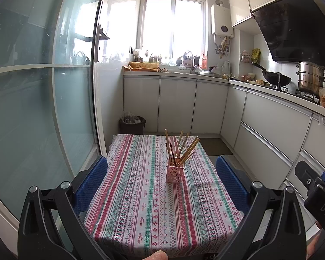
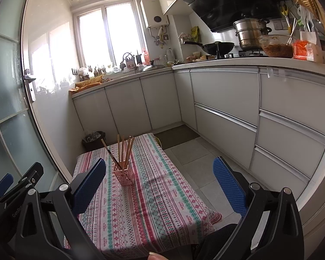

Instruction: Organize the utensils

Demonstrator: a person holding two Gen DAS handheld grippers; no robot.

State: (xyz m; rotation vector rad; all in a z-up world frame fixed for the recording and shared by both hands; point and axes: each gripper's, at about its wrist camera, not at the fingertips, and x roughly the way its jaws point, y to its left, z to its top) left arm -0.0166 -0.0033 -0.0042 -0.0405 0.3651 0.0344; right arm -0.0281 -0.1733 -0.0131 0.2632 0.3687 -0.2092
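A pink perforated holder [image 1: 173, 174] stands upright on a small table with a striped patterned cloth [image 1: 130, 195]. Several wooden chopsticks [image 1: 184, 149] stand in it, fanned out. It also shows in the right wrist view [image 2: 123, 176] with the chopsticks [image 2: 124, 151]. My left gripper [image 1: 162, 173] is open and empty, held back from the holder above the table's near half. My right gripper [image 2: 159, 179] is open and empty, to the right of the holder and apart from it. The right gripper's body shows in the left wrist view [image 1: 316, 186].
A frosted glass sliding door [image 1: 32, 97] runs along the left. White cabinets [image 1: 270, 130] line the back and right, with a wok [image 1: 273, 78] and a steel pot [image 1: 311, 78] on the stove. A dark bin [image 1: 132, 124] stands behind the table. Tiled floor [image 2: 197, 162] lies to the table's right.
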